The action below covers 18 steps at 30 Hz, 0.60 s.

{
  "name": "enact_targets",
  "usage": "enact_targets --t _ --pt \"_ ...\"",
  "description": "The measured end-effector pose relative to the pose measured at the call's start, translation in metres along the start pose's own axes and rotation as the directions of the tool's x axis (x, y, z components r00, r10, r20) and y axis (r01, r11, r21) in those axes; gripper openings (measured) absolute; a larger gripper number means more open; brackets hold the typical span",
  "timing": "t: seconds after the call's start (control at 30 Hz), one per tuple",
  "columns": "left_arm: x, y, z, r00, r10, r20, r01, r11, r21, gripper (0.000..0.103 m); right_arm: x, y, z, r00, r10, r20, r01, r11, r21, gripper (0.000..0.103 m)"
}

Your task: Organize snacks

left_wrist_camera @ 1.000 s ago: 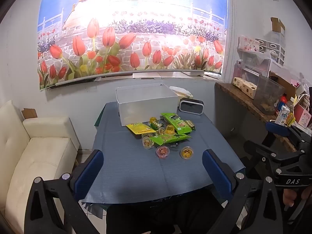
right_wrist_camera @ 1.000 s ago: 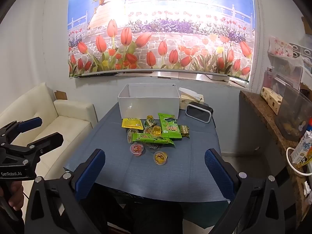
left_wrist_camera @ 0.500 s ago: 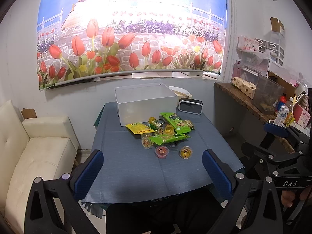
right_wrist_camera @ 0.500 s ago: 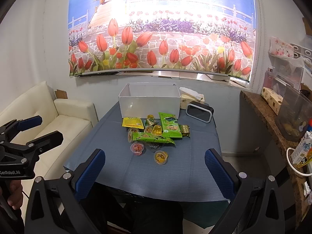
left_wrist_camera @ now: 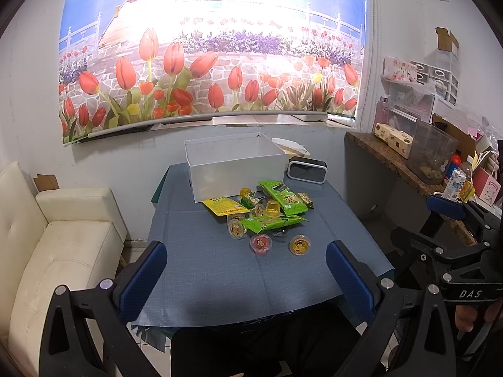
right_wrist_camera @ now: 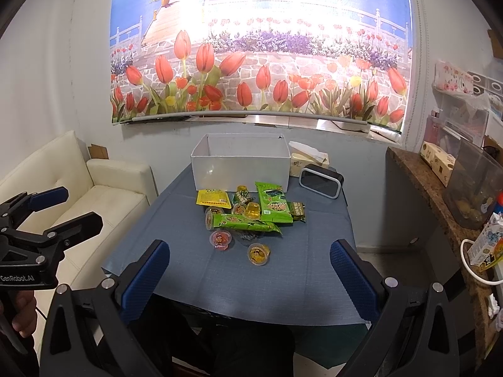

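Both grippers are hovering above the near edge of the table (left_wrist_camera: 201,270), well short of the snacks. The left gripper (left_wrist_camera: 246,275) is holding its blue, ribbed pads spread wide with nothing between them, and the right gripper (right_wrist_camera: 250,271) is doing the same.

The snacks are lying in a loose pile at the middle of the table, ahead of both grippers and just in front of the white box (left_wrist_camera: 235,165). The box is rectangular, open at the top and smooth-sided. Touching its front wall is a flat yellow packet (left_wrist_camera: 224,205). Two glossy green bags (left_wrist_camera: 281,196) (left_wrist_camera: 272,222) are crinkling over one another, with small round jelly cups tucked among them. A red jelly cup (left_wrist_camera: 260,243) and a yellow jelly cup (left_wrist_camera: 299,244), both clear plastic with printed lids, are sitting nearest the grippers, apart from the pile. A blue woven cloth is covering the table. A black clock (left_wrist_camera: 307,172) with rounded corners is standing to the right of the box.
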<state>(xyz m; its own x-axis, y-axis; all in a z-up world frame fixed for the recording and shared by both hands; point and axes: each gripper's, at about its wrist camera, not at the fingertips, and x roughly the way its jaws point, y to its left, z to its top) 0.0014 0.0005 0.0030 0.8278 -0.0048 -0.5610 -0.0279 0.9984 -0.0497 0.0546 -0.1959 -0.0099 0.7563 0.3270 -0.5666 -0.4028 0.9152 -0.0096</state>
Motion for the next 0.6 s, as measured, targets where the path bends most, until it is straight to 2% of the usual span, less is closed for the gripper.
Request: enact_targets --t 0.6 --pt "0.003 -0.0007 -0.003 1.0 -0.002 -0.003 0.002 1.0 0.001 0.103 -0.002 0.0003 0.0013 1.0 -0.001 0.0 0.001 1.0 -0.002 0.103"
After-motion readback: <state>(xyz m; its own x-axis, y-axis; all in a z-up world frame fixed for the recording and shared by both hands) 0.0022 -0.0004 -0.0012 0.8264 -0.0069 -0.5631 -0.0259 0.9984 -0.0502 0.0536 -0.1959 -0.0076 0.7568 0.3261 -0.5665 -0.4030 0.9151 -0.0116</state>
